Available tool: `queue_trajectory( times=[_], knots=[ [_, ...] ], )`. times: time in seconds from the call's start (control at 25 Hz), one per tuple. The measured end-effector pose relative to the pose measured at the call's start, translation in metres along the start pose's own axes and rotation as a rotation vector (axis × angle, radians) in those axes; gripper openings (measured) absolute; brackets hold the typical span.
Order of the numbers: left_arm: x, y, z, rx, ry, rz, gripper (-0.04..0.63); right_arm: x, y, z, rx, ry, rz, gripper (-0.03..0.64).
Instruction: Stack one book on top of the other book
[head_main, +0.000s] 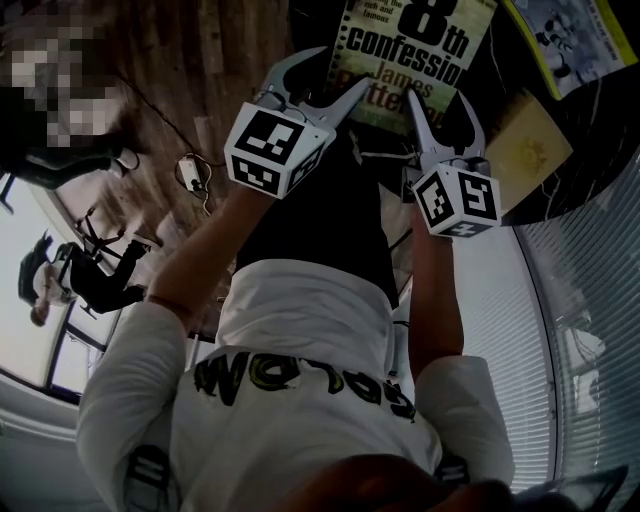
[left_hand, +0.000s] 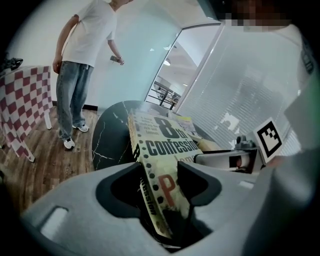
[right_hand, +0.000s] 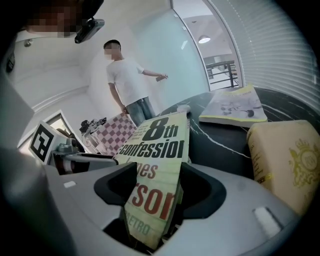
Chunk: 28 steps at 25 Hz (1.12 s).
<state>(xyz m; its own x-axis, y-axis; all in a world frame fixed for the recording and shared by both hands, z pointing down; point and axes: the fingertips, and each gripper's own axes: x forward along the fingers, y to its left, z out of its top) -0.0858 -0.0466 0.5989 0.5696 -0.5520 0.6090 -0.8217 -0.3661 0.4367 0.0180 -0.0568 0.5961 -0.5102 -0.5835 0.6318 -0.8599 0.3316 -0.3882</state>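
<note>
A paperback titled "8th confession" (head_main: 415, 50) is tilted up over the near edge of a round black table (left_hand: 110, 135). Both grippers grasp its near end. My left gripper (head_main: 335, 80) has its jaws on either side of the book (left_hand: 165, 140), spine towards the camera. My right gripper (head_main: 440, 115) clamps the same book (right_hand: 160, 135), with the cover showing between its jaws. The other book (right_hand: 232, 105), with a yellow border and a white cover, lies flat farther back on the table (right_hand: 215, 140), also at the top right in the head view (head_main: 575, 35).
A tan box (right_hand: 287, 160) lies on the table just right of my right gripper (right_hand: 155, 175). A person in a white shirt (left_hand: 80, 60) stands beyond the table on the wooden floor. A red checkered cloth (left_hand: 25, 105) hangs at the left. A slatted wall curves along the right.
</note>
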Motion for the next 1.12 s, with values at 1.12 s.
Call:
queue_trajectory(
  times=[1.12],
  knots=[
    [-0.131,-0.088,0.086,0.052,-0.183,0.064,0.239,-0.132,0.083,0.085,-0.077,-0.168,0.031,0.279]
  ],
)
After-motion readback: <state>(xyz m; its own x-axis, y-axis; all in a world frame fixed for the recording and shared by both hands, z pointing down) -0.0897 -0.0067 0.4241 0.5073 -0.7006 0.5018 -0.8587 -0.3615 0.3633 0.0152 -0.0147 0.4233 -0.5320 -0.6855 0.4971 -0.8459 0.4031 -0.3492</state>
